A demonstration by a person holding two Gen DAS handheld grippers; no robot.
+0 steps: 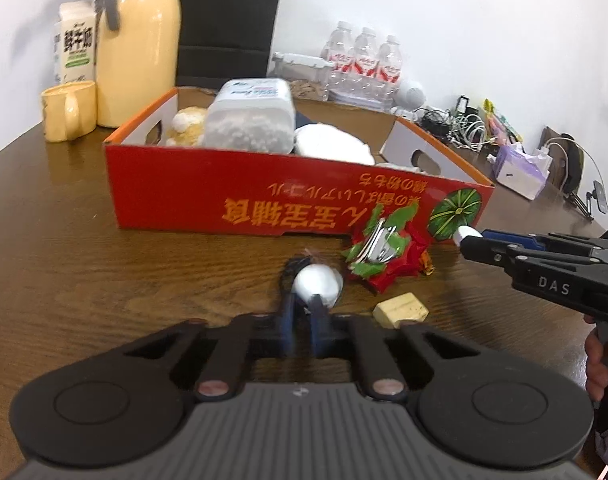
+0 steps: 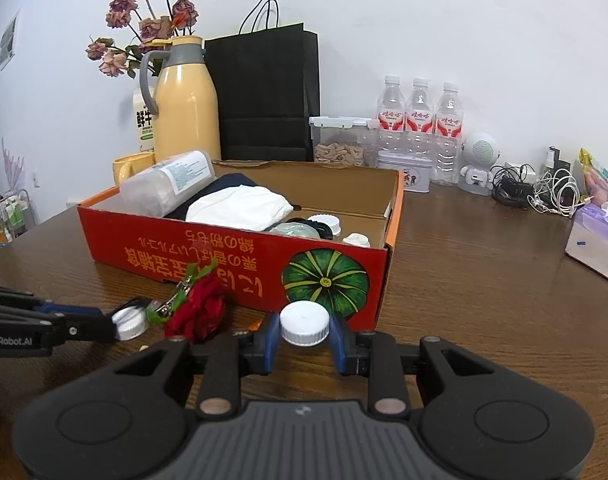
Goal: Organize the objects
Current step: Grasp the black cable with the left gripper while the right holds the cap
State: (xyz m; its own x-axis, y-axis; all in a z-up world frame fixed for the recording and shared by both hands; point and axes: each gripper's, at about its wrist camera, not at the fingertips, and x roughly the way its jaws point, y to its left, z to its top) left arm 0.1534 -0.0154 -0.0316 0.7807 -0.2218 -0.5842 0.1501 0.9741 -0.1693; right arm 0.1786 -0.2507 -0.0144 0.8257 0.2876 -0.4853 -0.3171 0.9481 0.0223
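Nearest the lens in the right wrist view, a white ribbed cap point(image 2: 304, 324) sits clamped between the blue pads of the right tongs point(image 2: 304, 330), low over the counter point(image 2: 483, 300) just in front of the red box point(image 2: 232, 264). In the left wrist view the left tongs point(image 1: 304, 308) are likewise closed on a second white cap point(image 1: 317, 283); whether either cap is lifted clear of the wood I cannot tell.

By my reading the sorting is well along. The box already holds a clear tub of white bits point(image 1: 250, 120), a folded white cloth point(image 2: 240, 206) on something dark, a yellowish plush point(image 1: 186, 126) and at least two more white caps point(image 2: 323, 222).

Left outside, as far as I can count: the two gripped caps, one red artificial flower point(image 2: 198, 312) with one metal clip point(image 1: 377, 244) lying on it, and one tan block point(image 1: 401, 310). Along the wall stand three water bottles point(image 2: 419, 116), one thermos point(image 2: 186, 100) and one yellow mug point(image 1: 68, 110), probably not part of the job.
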